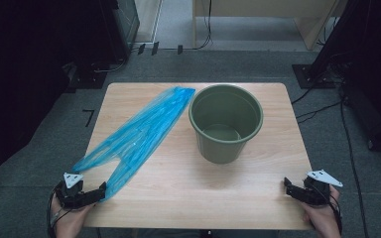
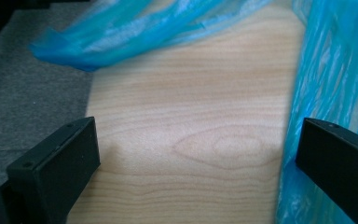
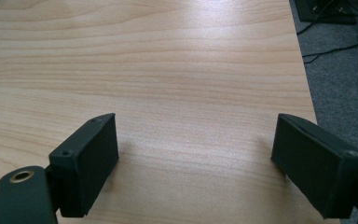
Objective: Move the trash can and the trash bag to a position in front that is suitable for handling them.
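Green bucket [image 1: 225,124] stands upright beside blue bag [image 1: 136,134].

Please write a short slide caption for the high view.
Two open hand-held grippers, left gripper and right gripper, at a wooden table with a blue plastic bag and green bucket.

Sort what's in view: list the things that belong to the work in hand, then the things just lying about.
In the job:
- blue plastic bag, flat on the table
- green bucket, upright beside it
- left gripper, open at the bag's near end
- right gripper, open

Just lying about:
- black cables on the floor
- dark stand base
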Available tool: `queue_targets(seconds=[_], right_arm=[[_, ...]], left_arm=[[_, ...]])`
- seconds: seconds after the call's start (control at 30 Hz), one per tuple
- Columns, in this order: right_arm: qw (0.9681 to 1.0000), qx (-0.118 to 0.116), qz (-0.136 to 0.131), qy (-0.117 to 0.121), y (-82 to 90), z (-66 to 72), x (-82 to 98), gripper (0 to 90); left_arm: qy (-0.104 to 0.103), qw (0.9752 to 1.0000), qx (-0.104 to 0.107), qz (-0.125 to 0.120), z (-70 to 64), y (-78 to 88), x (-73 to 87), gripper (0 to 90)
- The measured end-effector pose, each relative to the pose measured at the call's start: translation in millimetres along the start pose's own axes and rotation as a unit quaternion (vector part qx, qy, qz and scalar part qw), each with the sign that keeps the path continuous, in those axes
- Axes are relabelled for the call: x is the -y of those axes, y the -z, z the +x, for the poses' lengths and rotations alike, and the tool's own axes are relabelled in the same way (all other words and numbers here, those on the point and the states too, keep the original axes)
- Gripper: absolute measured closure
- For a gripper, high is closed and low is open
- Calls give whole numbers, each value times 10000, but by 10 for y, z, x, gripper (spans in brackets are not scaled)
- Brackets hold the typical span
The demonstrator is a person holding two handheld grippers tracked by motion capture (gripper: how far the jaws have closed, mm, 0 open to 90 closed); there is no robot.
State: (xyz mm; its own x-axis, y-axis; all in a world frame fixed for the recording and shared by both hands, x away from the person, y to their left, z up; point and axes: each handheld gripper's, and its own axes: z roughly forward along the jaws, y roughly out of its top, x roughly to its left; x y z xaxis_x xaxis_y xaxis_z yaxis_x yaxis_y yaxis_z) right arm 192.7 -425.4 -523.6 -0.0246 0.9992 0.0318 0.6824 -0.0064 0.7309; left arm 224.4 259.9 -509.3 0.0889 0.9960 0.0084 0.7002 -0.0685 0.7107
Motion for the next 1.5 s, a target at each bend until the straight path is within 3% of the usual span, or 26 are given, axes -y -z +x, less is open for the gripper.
queue_targets(seconds=[0.07, 0.17, 0.23, 0.3, 0.43, 0.57, 0.87, 1.0, 1.07, 1.2, 1.3, 1.43, 1.47, 1.5], right_arm=[[9999, 7, -57, -102, 25, 7, -12, 160], [9998, 28, -154, -77, 37, 20, -26, 193], [9992, -177, -334, -113, 62, 36, -65, 246], [9967, -563, -550, -183, 91, 57, -115, 269], [9947, -647, -804, -6, 98, 168, -243, 339], [9935, -793, -806, -104, 71, 247, -389, 376], [9934, -661, -928, 156, -60, 539, -819, 366], [9917, -728, -1058, 66, -189, 653, -1032, 440], [9916, -638, -1127, -20, -229, 677, -1112, 457], [9887, -612, -1352, -195, -265, 659, -1229, 494], [9858, -697, -1486, -363, -302, 643, -1345, 556], [9852, -711, -1536, -257, -372, 713, -1484, 635], [9855, -704, -1530, -224, -394, 740, -1508, 644], [9856, -705, -1522, -193, -417, 768, -1529, 645]], left_arm=[[-59, 9999, -87, -107, -43, 48, -42, 0], [-126, 9995, -56, -299, -127, 160, -135, 0], [-163, 9988, -33, -468, -197, 242, -203, 1], [-161, 9979, 109, -612, -274, 311, -285, 28], [-273, 9958, 354, -796, -479, 364, -458, 39], [-351, 9943, 571, -829, -722, 320, -617, 47], [-481, 9887, 989, -1022, -1283, 240, -967, 65], [-522, 9852, 1217, -1089, -1486, 241, -1103, 66], [-549, 9834, 1333, -1099, -1636, 209, -1187, 66], [-553, 9840, 1326, -1054, -1766, 143, -1263, 66], [-551, 9825, 1444, -1039, -1881, 64, -1331, 66], [-402, 9827, 1536, -952, -1969, -55, -1423, 66], [-326, 9830, 1540, -942, -1987, -82, -1447, 98], [-280, 9835, 1525, -934, -2000, -104, -1468, 211]])
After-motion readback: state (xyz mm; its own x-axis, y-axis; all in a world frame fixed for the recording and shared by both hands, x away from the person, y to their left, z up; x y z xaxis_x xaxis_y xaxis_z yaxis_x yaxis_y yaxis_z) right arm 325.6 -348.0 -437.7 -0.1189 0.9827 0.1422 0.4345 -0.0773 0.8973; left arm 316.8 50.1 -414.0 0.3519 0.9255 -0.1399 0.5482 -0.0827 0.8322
